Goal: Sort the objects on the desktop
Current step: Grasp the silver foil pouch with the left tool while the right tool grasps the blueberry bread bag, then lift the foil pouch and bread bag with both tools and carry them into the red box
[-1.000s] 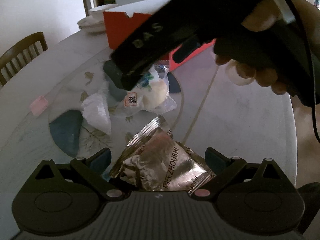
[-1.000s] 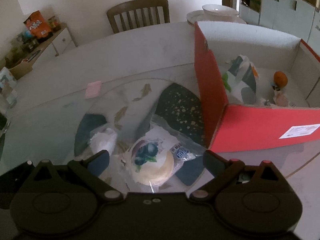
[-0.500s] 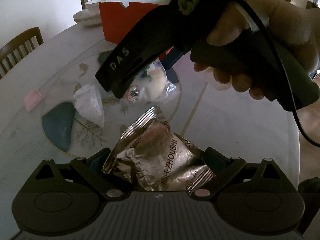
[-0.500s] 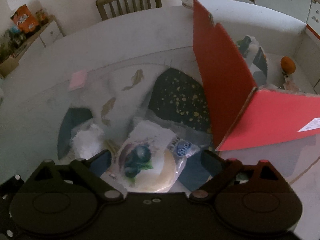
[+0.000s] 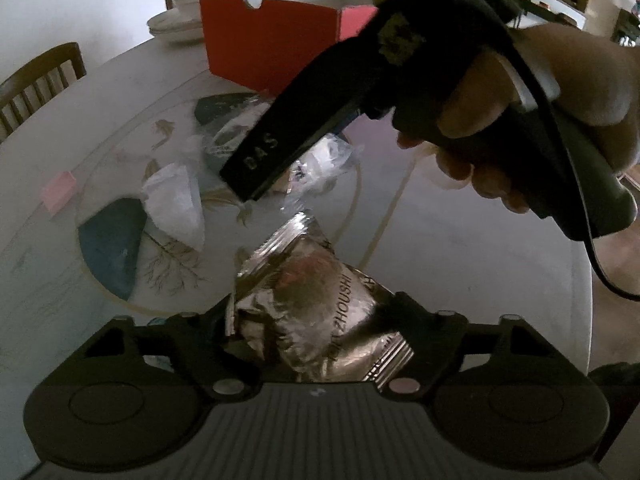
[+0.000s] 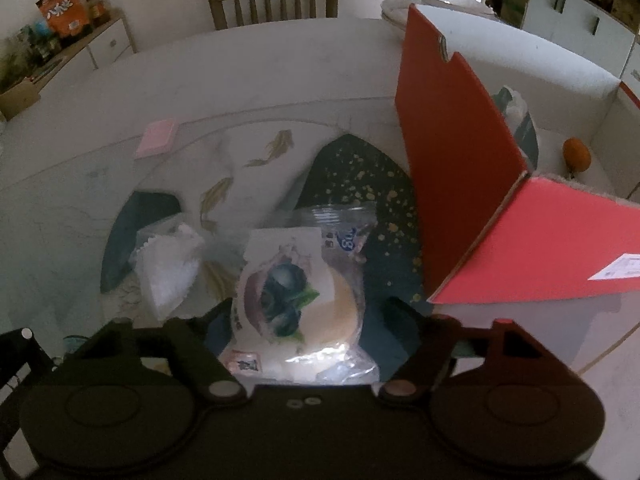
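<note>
Foil packet (image 5: 320,312) sits pinched in the left gripper (image 5: 316,316), ready for the red box (image 6: 472,184), while the right gripper (image 6: 308,320) straddles the blueberry bun (image 6: 296,304), claw spread.

The silver snack packet (image 5: 320,312) is crinkled metallic foil, glossy with bright glints. The bread wrapper (image 6: 296,304) is clear, shiny plastic film with a matt printed paper-like label. The white tissue (image 6: 168,272) looks soft, matt and crumpled. The red box (image 6: 472,184) is matt cardboard, white inside, with a rough torn edge. The tabletop (image 6: 240,80) is smooth and faintly glossy, its round inlay (image 6: 360,168) reflective. The far chair (image 6: 276,0) is wood. The left gripper (image 5: 316,320) and right gripper (image 6: 308,320) are matt black plastic.
</note>
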{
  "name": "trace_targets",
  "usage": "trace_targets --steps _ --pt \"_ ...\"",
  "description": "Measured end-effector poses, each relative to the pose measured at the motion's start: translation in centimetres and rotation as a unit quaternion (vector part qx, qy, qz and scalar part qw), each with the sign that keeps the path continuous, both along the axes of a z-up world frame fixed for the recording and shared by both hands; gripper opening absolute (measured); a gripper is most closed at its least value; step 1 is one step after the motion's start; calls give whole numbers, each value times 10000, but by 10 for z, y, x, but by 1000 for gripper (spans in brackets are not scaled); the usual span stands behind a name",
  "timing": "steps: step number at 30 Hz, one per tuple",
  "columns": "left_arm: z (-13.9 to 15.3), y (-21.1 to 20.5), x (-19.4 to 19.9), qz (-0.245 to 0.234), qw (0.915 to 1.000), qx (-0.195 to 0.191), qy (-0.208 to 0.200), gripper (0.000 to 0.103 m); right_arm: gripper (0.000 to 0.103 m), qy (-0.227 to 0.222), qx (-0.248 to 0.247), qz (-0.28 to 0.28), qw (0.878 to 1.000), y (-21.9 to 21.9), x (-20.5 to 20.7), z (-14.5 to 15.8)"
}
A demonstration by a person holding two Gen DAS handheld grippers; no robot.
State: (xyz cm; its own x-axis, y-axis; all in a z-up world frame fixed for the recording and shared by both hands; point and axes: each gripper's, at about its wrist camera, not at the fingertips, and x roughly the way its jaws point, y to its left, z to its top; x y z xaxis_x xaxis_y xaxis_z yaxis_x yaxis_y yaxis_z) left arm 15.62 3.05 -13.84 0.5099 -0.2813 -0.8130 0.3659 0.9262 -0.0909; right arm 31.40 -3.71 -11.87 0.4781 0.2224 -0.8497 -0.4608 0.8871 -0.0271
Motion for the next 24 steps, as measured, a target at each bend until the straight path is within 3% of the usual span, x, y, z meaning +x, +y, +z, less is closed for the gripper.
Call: trace_targets --steps 3,7,15,24 --pt "1 3 0 112 9999 -92 67 76 61 -25 28 61 10000 -1 0 2" --pt "3 6 -1 266 9994 -207 117 70 57 9 62 99 9999 -4 -1 4" --pt "10 18 -5 571 9963 -599 231 53 54 86 92 223 9997 -13 -11 12" --pt "13 19 -7 811 9929 -810 320 47 53 74 207 454 9987 -40 -32 30"
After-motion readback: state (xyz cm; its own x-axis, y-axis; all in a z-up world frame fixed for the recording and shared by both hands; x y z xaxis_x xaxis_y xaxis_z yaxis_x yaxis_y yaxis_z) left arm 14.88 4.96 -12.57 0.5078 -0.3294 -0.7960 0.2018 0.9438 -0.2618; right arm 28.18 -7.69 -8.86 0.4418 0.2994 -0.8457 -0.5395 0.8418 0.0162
